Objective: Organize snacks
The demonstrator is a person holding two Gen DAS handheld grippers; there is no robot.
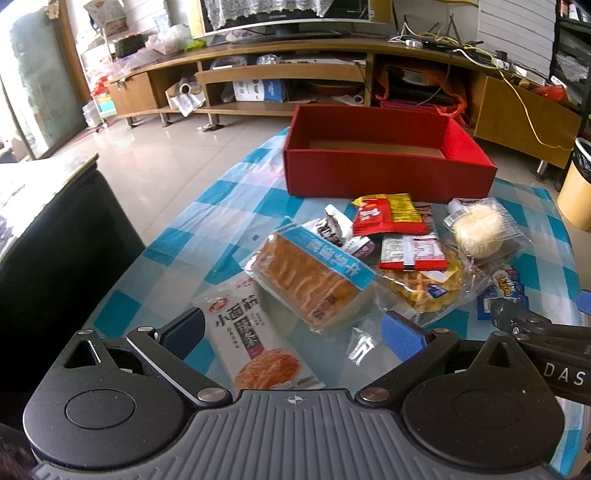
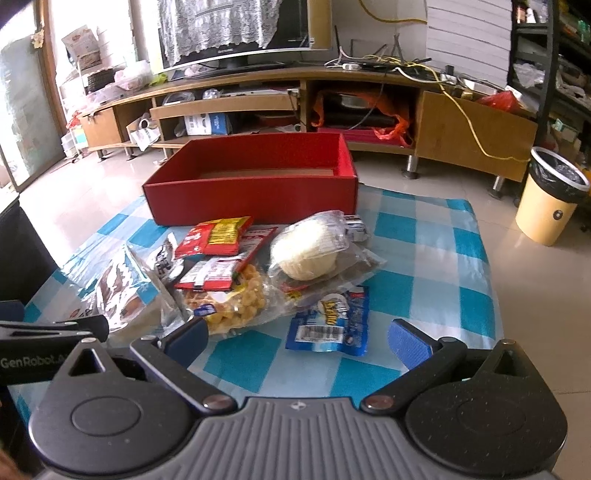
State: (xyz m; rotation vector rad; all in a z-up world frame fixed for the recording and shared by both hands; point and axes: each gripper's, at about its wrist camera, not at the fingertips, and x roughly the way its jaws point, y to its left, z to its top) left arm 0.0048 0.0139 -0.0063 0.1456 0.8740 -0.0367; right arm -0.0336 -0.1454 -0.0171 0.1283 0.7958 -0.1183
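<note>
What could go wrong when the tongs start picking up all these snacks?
The snacks lie overlapped, so lifting the red packet may drag its neighbours. The round pastry in its thin clear wrapper might get squashed. The bread loaf pack looks wide for the open left tongs, so it could slip.

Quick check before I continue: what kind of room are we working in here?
Most likely a home living room: a TV stands on a long, cluttered wooden media console, the floor is glossy tile, and a lined waste bin sits beside the checked table.
</note>
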